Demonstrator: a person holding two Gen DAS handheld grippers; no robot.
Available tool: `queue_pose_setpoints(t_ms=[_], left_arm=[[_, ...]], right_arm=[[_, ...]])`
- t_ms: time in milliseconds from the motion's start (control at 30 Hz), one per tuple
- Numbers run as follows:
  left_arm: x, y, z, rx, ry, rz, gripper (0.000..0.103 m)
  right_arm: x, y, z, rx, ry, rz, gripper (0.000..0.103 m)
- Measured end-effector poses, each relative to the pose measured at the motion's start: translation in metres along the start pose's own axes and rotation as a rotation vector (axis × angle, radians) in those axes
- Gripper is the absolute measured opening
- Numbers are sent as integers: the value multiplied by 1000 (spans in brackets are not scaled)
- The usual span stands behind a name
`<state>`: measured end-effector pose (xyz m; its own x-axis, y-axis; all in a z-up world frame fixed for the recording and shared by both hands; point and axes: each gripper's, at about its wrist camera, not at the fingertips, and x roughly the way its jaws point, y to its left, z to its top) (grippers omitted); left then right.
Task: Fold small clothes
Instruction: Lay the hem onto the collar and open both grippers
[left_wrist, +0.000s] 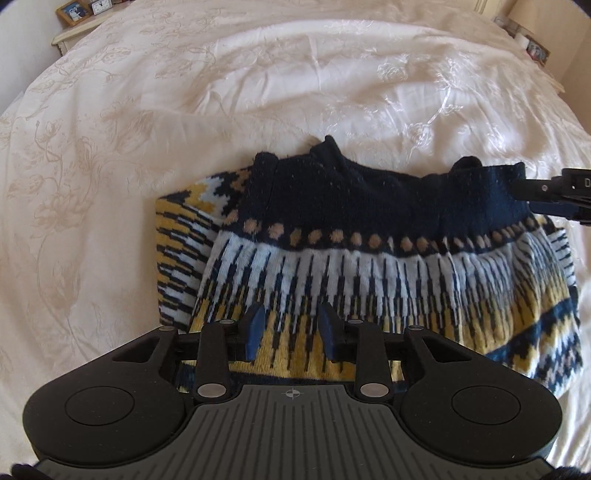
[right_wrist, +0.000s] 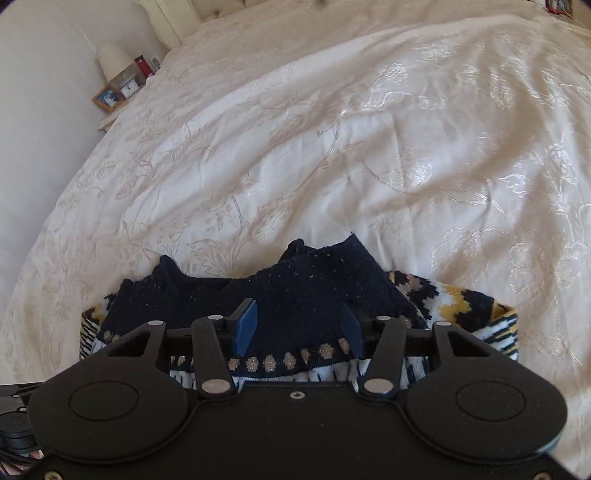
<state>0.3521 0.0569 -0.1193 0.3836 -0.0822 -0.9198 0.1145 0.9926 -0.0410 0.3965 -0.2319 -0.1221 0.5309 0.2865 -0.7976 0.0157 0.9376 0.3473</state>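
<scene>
Jaws of both the left gripper (left_wrist: 291, 332) and right gripper (right_wrist: 297, 326) stand spread over the knit sweater (left_wrist: 369, 273): soft, floppy, thick; best pinched at the navy ribbed hem (left_wrist: 369, 199).

Cream floral bedspread (right_wrist: 332, 147); bedside table (left_wrist: 74, 35) holds a framed photo (right_wrist: 108, 98), perhaps a clock (right_wrist: 129, 88).

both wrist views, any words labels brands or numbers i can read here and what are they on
"D": a lone white letter on the right gripper body at the left wrist view's right edge; the rest is cut off.
Crosshair mark, no text: on the left gripper body.
Small clock on the bedside table: dial too small to read.
Items by the lamp: labels too blurred to read.
Patterned sweater: no text visible.
</scene>
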Motion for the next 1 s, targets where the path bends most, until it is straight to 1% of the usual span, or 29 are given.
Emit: queue_pose_setpoints(t_ms=[133,200,267,333,400,533,700,767,833,867,900,933,1000], left_arm=[[5,9,-3,-38,26,8,31],[5,12,-2,-42,32,17,31],[4,14,-1,-46,29,25,31],[1,15,0,-50,24,32,31],[-3,14,2,-52,16,38,31],[-10,2,-1,-28,-4,32,31],[-10,-21,-17,41,-2,15,33],[-8,-26,-27,69,13,20,33],[-4,-26,-37,88,19,49,34],[-1,-24,-43,91,27,70,34],[2,-20,-49,87,44,96,35],[4,-14,-53,77,52,106,35],[6,-1,-59,42,60,102,37]], right_arm=[[37,-13,20,23,53,-72,56],[46,-22,30,40,54,-108,56],[39,-24,37,50,29,-124,57],[22,-21,37,41,-13,-96,57],[3,-9,31,-18,-47,-77,57],[-22,15,-2,-135,-40,-55,57],[-28,46,-57,-264,29,-53,57],[-26,54,-78,-313,61,-70,57],[-23,55,-96,-341,92,-100,57],[-22,54,-107,-363,106,-133,57],[-22,50,-118,-377,122,-163,57],[-23,46,-125,-378,129,-181,57],[-29,36,-134,-366,125,-190,56]])
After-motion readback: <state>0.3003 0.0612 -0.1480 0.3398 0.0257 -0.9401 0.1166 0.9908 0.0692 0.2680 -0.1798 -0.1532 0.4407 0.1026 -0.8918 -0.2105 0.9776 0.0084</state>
